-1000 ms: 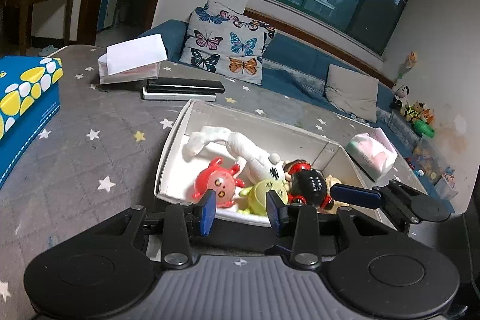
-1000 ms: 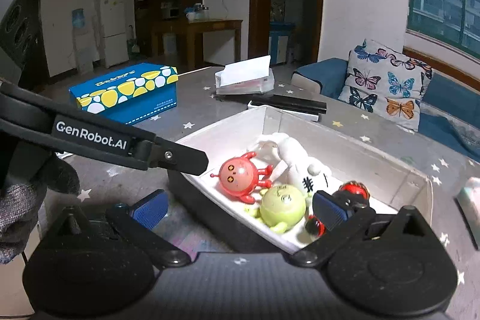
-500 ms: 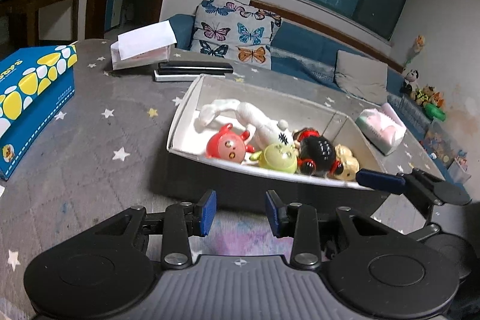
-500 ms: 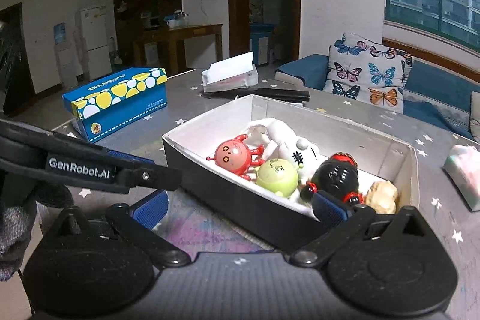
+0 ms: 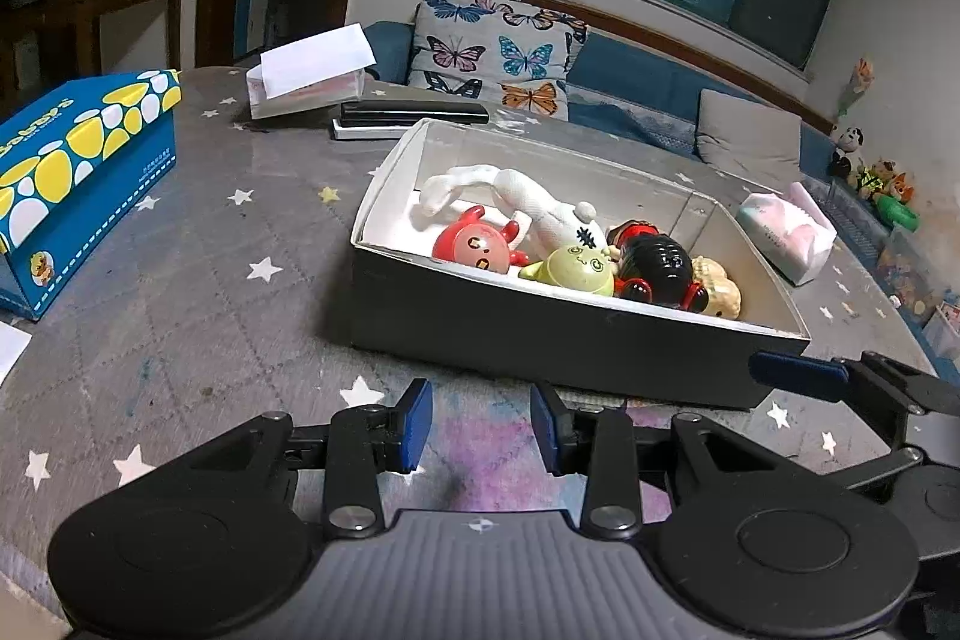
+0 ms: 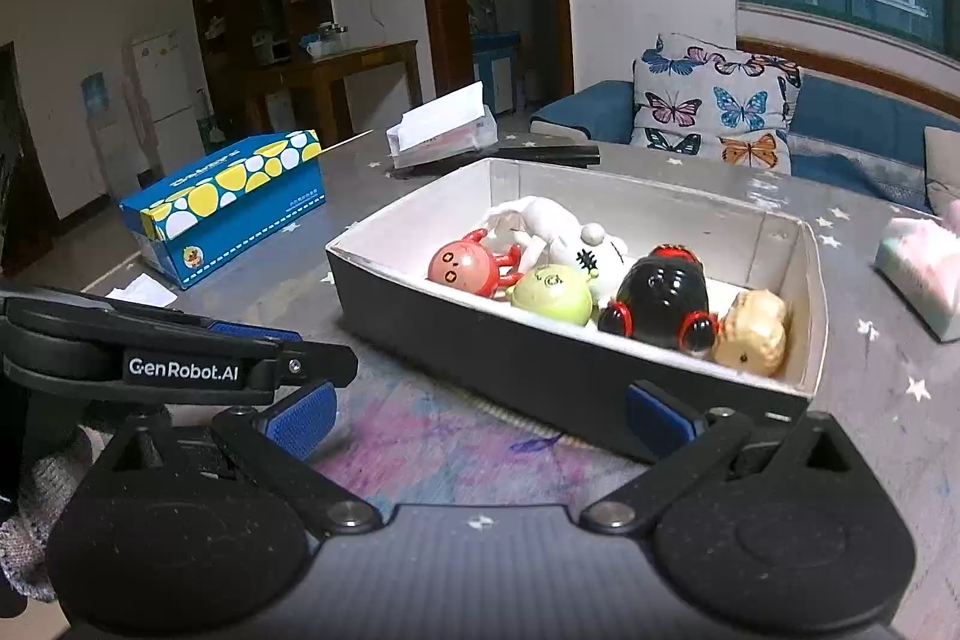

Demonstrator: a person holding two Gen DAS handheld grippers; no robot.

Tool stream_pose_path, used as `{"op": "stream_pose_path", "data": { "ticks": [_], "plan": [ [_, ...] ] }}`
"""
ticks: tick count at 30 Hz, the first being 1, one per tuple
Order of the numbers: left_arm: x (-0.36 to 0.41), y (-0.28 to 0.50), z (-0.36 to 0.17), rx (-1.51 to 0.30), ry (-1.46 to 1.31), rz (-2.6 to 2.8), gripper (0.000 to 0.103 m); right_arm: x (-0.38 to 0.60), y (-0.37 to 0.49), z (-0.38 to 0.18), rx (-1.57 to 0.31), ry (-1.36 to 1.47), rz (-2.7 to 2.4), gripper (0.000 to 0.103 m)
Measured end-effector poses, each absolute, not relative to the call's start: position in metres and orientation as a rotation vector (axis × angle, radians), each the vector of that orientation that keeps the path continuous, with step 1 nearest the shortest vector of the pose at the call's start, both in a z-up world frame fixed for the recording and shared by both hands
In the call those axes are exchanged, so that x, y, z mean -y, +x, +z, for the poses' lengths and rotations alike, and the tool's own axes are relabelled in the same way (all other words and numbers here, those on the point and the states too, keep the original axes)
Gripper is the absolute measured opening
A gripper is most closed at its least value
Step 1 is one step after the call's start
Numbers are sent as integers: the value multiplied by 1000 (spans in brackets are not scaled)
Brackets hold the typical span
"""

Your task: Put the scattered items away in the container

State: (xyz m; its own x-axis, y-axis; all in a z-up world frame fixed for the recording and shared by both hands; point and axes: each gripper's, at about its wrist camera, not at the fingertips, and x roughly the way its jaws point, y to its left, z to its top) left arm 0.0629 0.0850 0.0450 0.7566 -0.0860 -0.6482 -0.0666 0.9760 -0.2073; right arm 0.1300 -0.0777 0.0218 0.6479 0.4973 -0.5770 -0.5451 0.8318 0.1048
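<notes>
1. Toys all sit inside the box (image 6: pixel 558 364): red round toy (image 6: pixel 465 268), green round toy (image 6: pixel 552 293), white figure (image 6: pixel 561 232), black-and-red toy (image 6: pixel 663 295), tan figure (image 6: pixel 753 331). Box is on the star-print tablecloth (image 5: pixel 198 292), just ahead of both tools.
2. Left gripper (image 5: pixel 480 424): narrow gap btw pads, nothing in it. Right gripper (image 6: pixel 480 409): spread wide, nothing in it. Both low over the cloth, short of the box's near wall.
3. Judgement: task looks about done; no loose toy seen on the cloth in either view. Areas behind the cams are unseen, so can't rule out a stray.
4. Risk: any fwd push w/ either tool would hit the near wall and shove the light box across the cloth, maybe into the black flat items (image 5: pixel 414 112) at its far end.
5. Risk: tan figure and black-and-red toy sit near the right-end corner; a knock or tilt there could bounce one out over the rim.
6. Risk: grippers are close side by side, left one shows in the right view, so a careless swing could clash them.
7. Risk: pads dragging low could bunch the cloth and shift the box, the blue-yellow carton (image 6: pixel 225 205) or the pink pack (image 5: pixel 786 232).
</notes>
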Motion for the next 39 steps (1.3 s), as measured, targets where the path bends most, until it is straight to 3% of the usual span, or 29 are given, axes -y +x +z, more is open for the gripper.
{"op": "stream_pose_path", "data": {
  "ticks": [39],
  "plan": [
    [-55, 60, 40, -706, -19, 119, 40, 91, 124, -1, -672, -15, 477, 103]
  ]
}}
